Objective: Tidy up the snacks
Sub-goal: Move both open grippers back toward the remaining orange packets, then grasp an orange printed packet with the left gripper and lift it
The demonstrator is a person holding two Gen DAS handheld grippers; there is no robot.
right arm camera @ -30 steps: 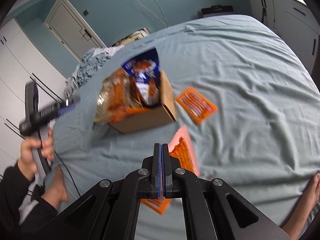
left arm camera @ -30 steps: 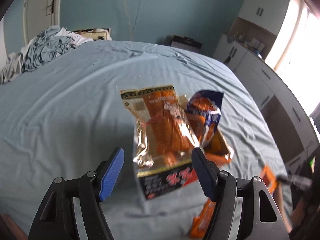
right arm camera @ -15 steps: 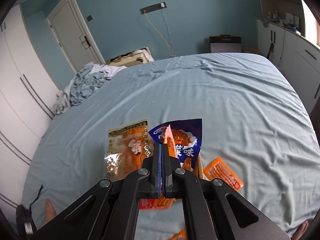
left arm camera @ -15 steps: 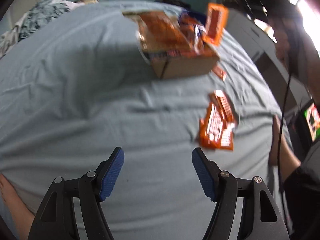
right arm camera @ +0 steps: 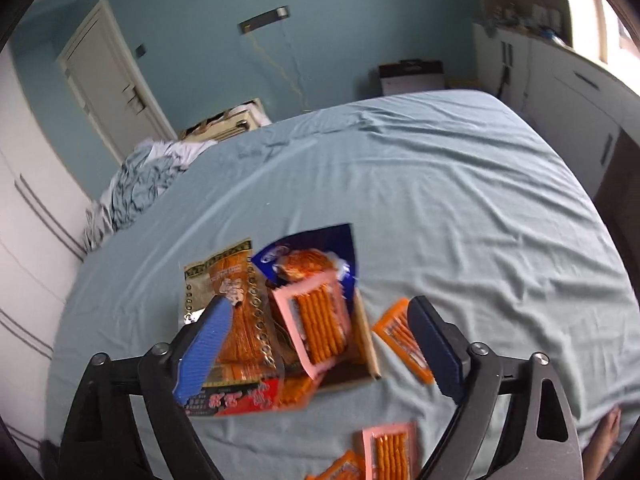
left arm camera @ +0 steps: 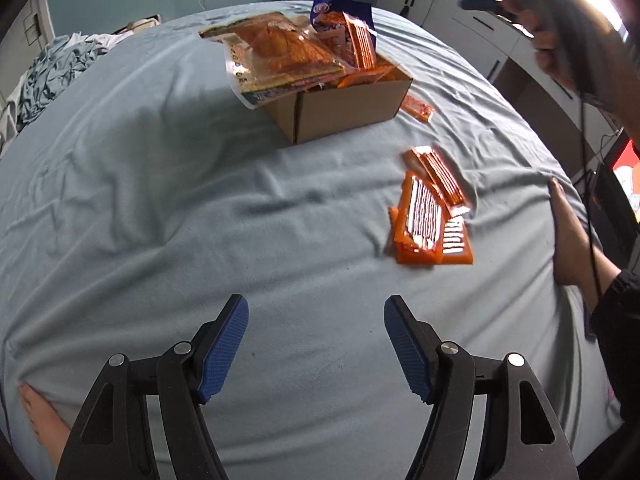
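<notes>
A cardboard box (left arm camera: 340, 114) stands on the bed, stuffed with a large clear snack bag (left arm camera: 280, 52) and a blue bag (left arm camera: 340, 10). My left gripper (left arm camera: 316, 344) hangs open and empty over bare sheet, well short of the box. Loose orange packets (left arm camera: 430, 216) lie to its right. My right gripper (right arm camera: 318, 308) hovers over the box (right arm camera: 366, 344) with its jaws opening. A pink-edged orange packet (right arm camera: 316, 324) lies loose in the box between them, touched by neither pad. The hand holding the right gripper (left arm camera: 560, 20) shows at the top right.
A small orange packet (right arm camera: 400, 336) lies just right of the box, and a pink-edged one (right arm camera: 390, 452) lies nearer. The person's bare feet (left arm camera: 568, 232) (left arm camera: 40, 420) rest at the bed's edges. Crumpled bedding (right arm camera: 148, 176) sits far left; white cabinets (right arm camera: 580, 92) line the right.
The right gripper carried the pink-edged packet over the box and opened; the packet now lies in the box. The left gripper drew back from the box to the bed's near side.
</notes>
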